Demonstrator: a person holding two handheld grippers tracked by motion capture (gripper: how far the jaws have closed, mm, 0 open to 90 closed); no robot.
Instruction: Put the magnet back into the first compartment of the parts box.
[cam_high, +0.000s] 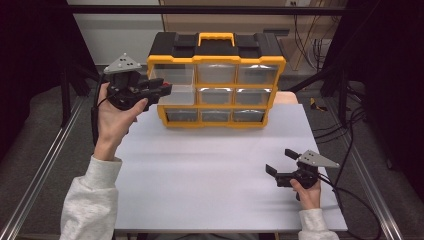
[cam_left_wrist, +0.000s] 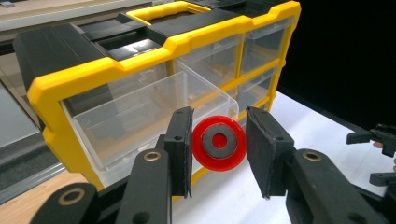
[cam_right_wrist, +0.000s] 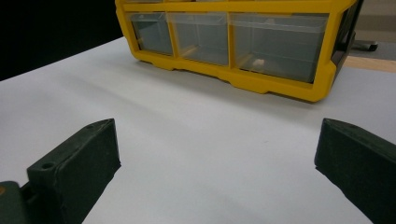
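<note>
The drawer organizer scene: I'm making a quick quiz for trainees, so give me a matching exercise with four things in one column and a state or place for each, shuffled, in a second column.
Things:
1. red ring
2. left gripper
3. right gripper
4. clear drawer

States or places:
A. jaws wide apart, low over the white table
B. pulled out of the yellow organizer
C. clamped between two black pads
D. raised in front of the organizer's top row, shut on something

Pairs: 1-C, 2-D, 3-A, 4-B
</note>
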